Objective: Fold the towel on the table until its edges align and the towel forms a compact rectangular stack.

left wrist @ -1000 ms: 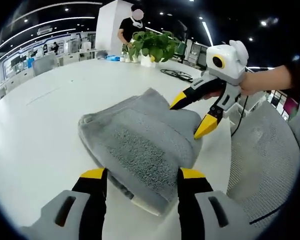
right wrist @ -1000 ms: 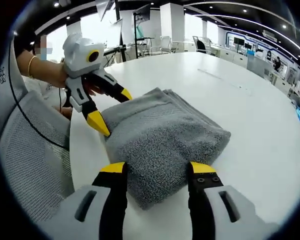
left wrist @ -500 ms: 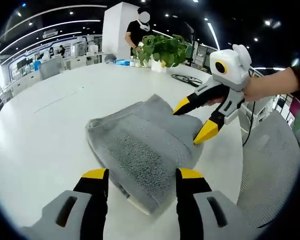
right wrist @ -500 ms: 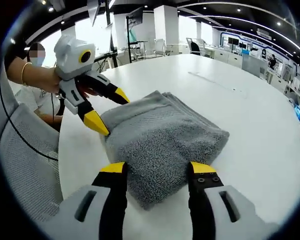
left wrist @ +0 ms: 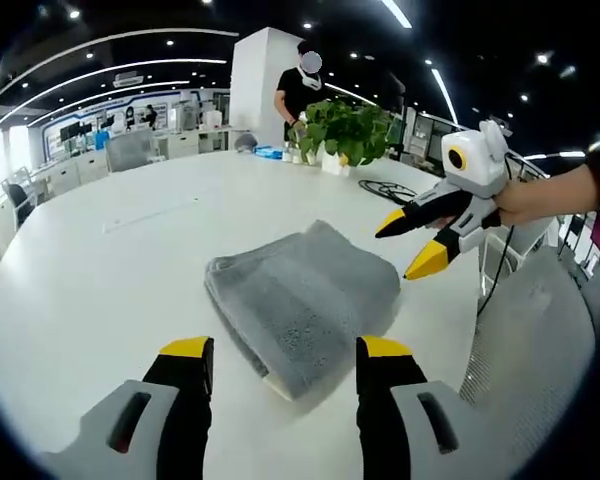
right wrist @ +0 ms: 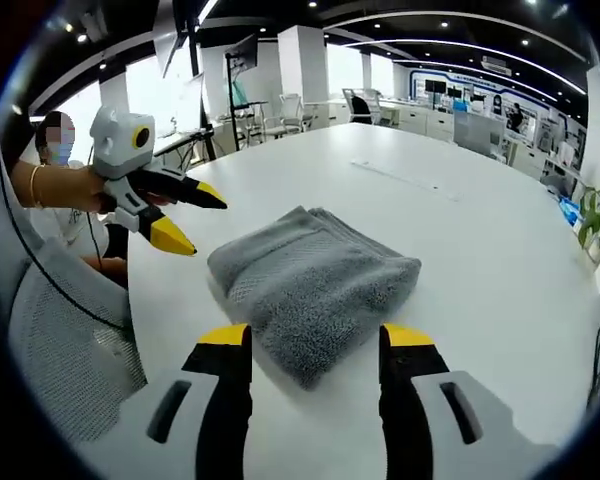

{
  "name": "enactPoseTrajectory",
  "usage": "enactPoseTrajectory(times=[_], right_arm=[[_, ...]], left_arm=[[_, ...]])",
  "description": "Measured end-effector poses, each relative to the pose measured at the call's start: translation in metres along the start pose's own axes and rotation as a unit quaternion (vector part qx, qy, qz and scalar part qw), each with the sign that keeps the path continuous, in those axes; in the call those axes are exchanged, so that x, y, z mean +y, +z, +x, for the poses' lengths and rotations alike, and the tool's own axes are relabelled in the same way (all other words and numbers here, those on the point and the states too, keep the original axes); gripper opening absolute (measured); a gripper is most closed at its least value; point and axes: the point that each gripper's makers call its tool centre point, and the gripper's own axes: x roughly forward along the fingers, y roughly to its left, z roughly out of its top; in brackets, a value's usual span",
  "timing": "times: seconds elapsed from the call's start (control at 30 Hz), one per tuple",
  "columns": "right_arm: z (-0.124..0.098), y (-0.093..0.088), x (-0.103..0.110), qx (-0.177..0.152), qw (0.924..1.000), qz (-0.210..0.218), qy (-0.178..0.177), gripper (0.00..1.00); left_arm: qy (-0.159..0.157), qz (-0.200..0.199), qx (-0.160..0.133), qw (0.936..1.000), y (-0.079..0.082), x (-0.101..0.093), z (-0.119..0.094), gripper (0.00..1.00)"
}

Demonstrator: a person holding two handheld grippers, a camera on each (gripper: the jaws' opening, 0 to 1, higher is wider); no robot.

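Grey towel: folded in a compact stack on white table.
Left gripper: jaws wide apart, holding nothing, clear of towel.
Right gripper: same.

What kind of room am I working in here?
Probably a large open-plan office or lab. A big white table holds the folded grey towel, rows of desks and chairs stretch behind, recessed lights line the dark ceiling, and a potted plant stands at the table's far edge.
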Motion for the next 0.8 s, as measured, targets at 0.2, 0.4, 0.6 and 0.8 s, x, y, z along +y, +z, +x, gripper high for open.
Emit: enactPoseTrajectory(times=[0.2,0.4,0.6,0.8], right_arm=[[-0.024,-0.002,0.014,-0.005,0.9997,0.012,-0.022,0.56],[-0.045,-0.006,0.027,-0.02,0.9987,0.021,-0.042,0.7],[-0.057,-0.011,0.038,-0.047,0.9958,0.06,-0.051,0.77],[-0.063,-0.021,0.049,-0.04,0.9952,0.072,-0.054,0.77]], left_arm=[[0.017,-0.013,-0.028,0.9994,-0.004,-0.004,-0.021,0.71],[0.019,-0.038,-0.069,0.9967,-0.004,-0.02,-0.041,0.83],[0.023,-0.045,-0.072,0.9961,-0.011,-0.023,-0.051,0.85],[0.021,-0.044,-0.073,0.9961,-0.011,-0.028,-0.054,0.85]])
